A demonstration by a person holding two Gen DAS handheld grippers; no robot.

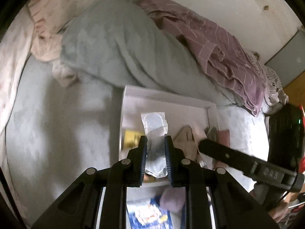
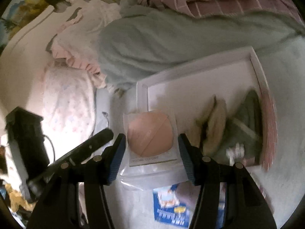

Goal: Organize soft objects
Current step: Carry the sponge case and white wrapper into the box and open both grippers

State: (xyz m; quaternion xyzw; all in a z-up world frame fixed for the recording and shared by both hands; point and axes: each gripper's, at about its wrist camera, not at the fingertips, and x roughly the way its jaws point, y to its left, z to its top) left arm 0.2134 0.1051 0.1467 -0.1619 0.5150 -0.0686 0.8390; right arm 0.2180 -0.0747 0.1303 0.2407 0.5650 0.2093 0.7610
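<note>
My left gripper (image 1: 156,150) is shut on a clear packet (image 1: 155,127) with a white pad inside, held above the white tray (image 1: 183,112) on the bed. My right gripper (image 2: 151,152) is shut across a clear bag holding a peach puff (image 2: 150,135) on a card, over the near left corner of the tray (image 2: 190,91). Inside the tray lie beige cloths (image 2: 215,118), a green item (image 2: 246,118) and a pink one (image 2: 268,126); the left wrist view also shows a yellow item (image 1: 131,139) there. Each gripper shows in the other's view: right gripper (image 1: 228,156), left gripper (image 2: 85,147).
A grey-green blanket (image 1: 118,47) and a purple checked blanket (image 1: 209,43) are heaped behind the tray. A pink ruffled pillow (image 2: 72,103) lies to the left. A blue packet (image 2: 171,210) and a purple soft item (image 1: 171,200) lie on the sheet in front of the tray.
</note>
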